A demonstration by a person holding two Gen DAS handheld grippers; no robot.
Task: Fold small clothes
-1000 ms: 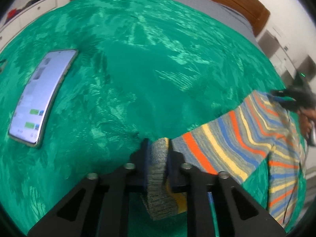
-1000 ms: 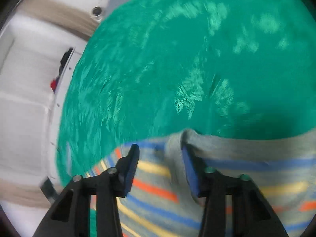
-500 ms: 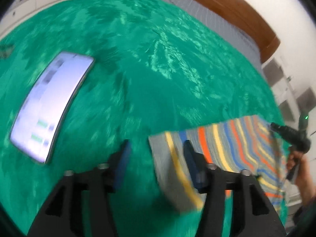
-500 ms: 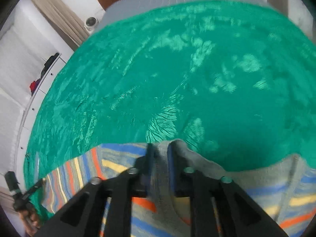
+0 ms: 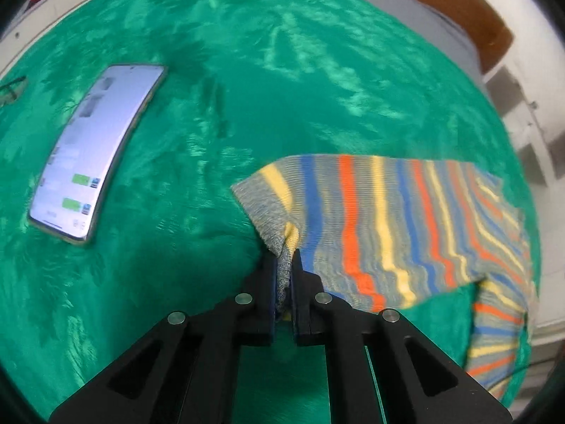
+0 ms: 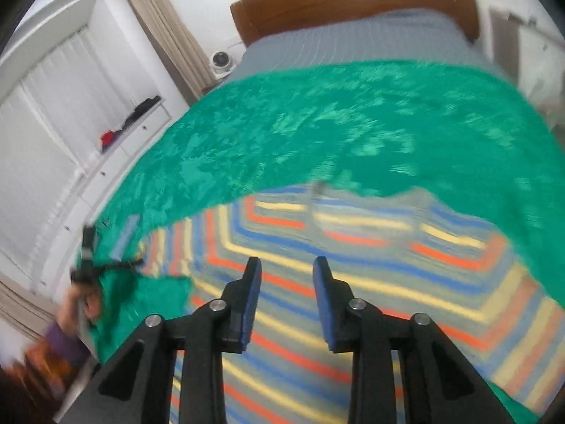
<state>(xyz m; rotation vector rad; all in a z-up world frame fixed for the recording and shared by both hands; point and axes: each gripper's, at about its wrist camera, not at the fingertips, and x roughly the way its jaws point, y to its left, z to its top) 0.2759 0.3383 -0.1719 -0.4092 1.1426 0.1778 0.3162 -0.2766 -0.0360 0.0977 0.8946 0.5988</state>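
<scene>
A small striped sweater (image 5: pixel 388 219) in grey, blue, orange and yellow lies on a green bedspread (image 5: pixel 247 106). My left gripper (image 5: pixel 284 258) is shut on the grey cuff of its sleeve, which stretches out to the right. In the right wrist view the sweater's body (image 6: pixel 353 247) lies spread flat with its grey neckline at the far edge. My right gripper (image 6: pixel 286 275) is open and empty, raised above the middle of the sweater. The left gripper (image 6: pixel 88 258) and the hand holding it show at the left edge of that view.
A phone (image 5: pixel 95 148) with a lit screen lies on the bedspread to the left of the sleeve. A wooden headboard (image 6: pixel 353 3) and grey sheet (image 6: pixel 353 42) are at the far end. White cabinets (image 6: pixel 70 123) stand along the left side.
My left gripper opened, then shut again on the sleeve cuff. My right gripper let go of the neckline, opened and drew back above the sweater.
</scene>
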